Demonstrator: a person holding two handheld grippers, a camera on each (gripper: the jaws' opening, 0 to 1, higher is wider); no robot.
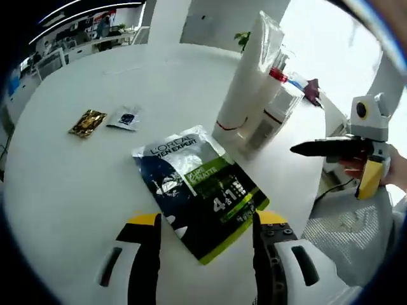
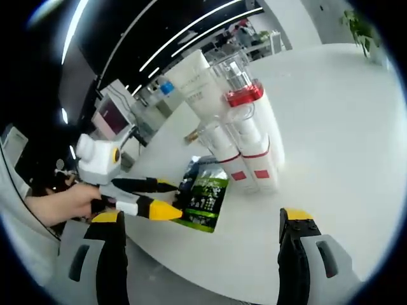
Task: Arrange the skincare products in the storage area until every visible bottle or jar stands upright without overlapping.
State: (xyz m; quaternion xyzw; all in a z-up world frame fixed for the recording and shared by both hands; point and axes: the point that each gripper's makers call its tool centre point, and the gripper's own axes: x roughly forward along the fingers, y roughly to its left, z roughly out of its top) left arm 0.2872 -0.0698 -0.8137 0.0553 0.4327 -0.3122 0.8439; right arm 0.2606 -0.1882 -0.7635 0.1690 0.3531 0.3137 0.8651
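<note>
**On the white table: sachet at our left gripper's tips**

On the white table (image 1: 70, 190) we see a dark-and-green sachet (image 1: 200, 187) lying flat just ahead of our left gripper (image 1: 206, 222), jaws wide and empty. It reads "L'OREAL MEN EXPERT" and "4·1". Beyond it, white tubes (image 1: 245, 89) stand upright. Our right gripper (image 2: 206, 219) is also spread wide, holding nothing, the tubes ahead of it.

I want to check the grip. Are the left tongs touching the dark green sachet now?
Apart. In the left gripper view the left tongs stand open, and white table shows between each fingertip and the sachet.
</note>
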